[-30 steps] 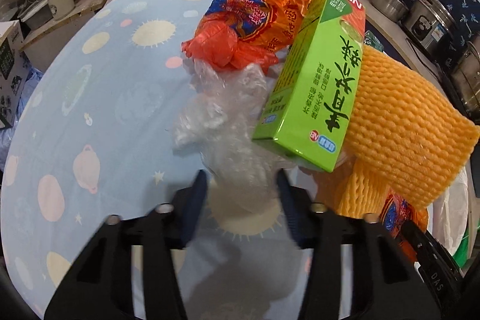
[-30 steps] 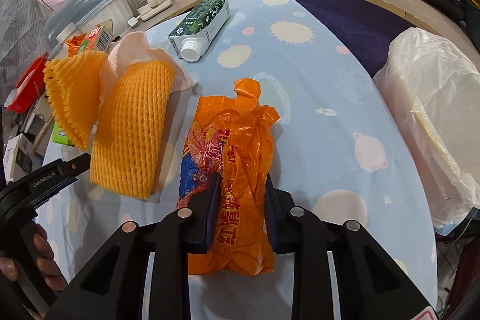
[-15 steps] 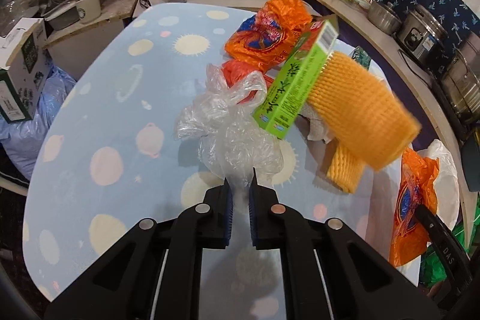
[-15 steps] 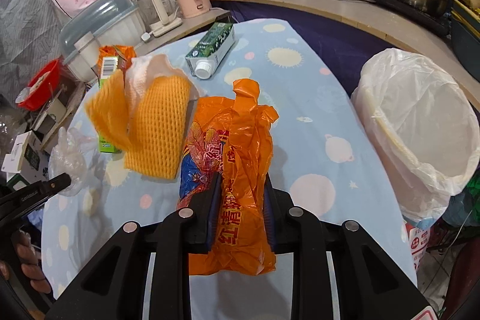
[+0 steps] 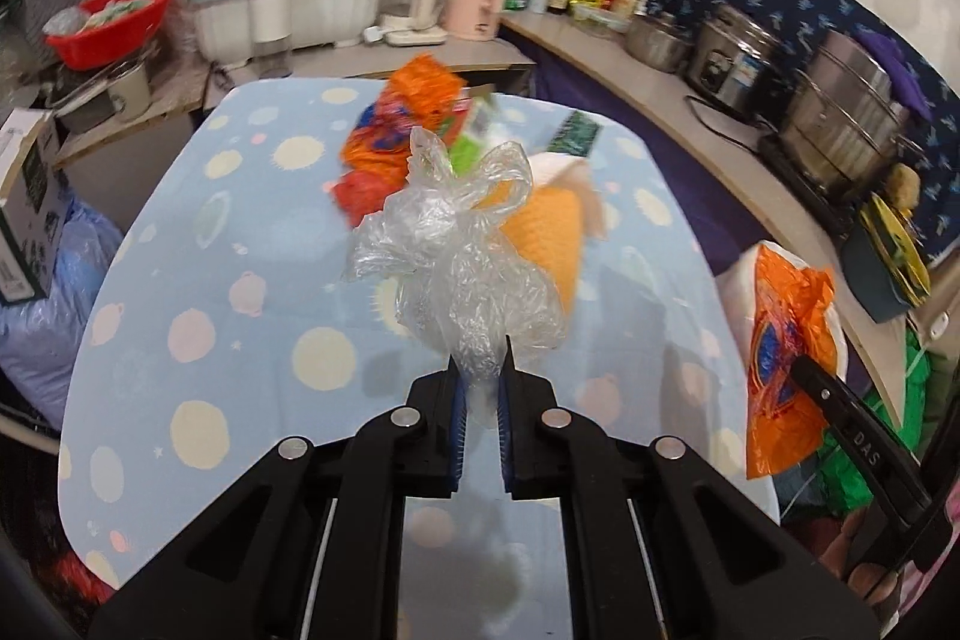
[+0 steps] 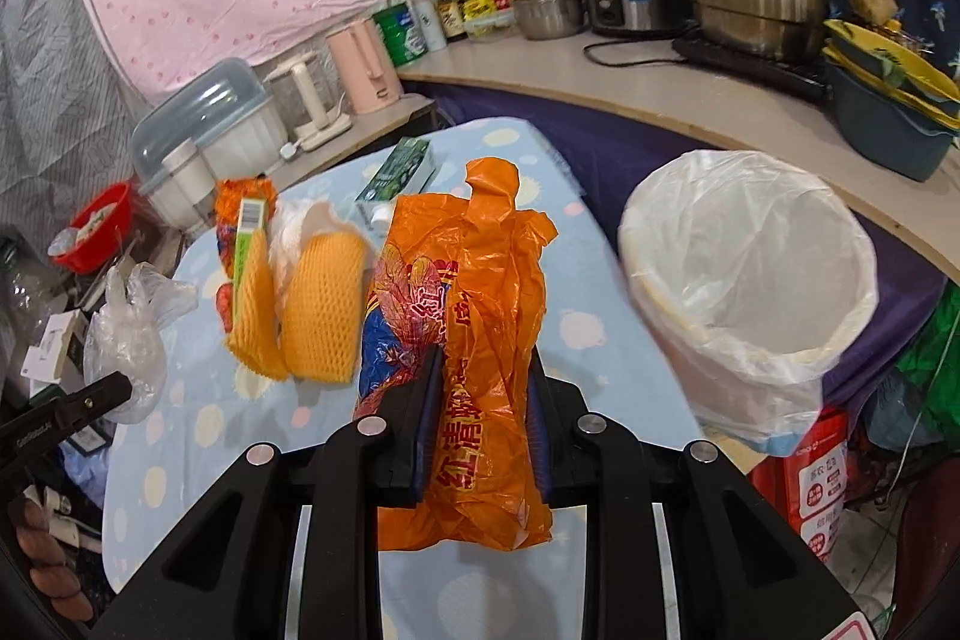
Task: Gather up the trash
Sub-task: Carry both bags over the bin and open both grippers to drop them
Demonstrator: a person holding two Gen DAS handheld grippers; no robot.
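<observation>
Two hand-held grippers carry trash above a table, with a lined bin to the right.

The left gripper (image 5: pixel 478 382), its jaws just closed, pinches a crumpled clear plastic bag (image 5: pixel 462 262). The right gripper (image 6: pixel 480 400), nearer the white-lined bin (image 6: pixel 750 280), clamps a long orange printed bag (image 6: pixel 474 340) pointing away; the bin stands beside it, lower.

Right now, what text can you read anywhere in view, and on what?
"DAS": finger of the right gripper.
"GenRobot.AI": finger of the left gripper, faint.
"红清": orange bag in the right jaws; the rest is creased.
Too small or blurred: green carton, counter bottles, red pack beside the bin.
</observation>
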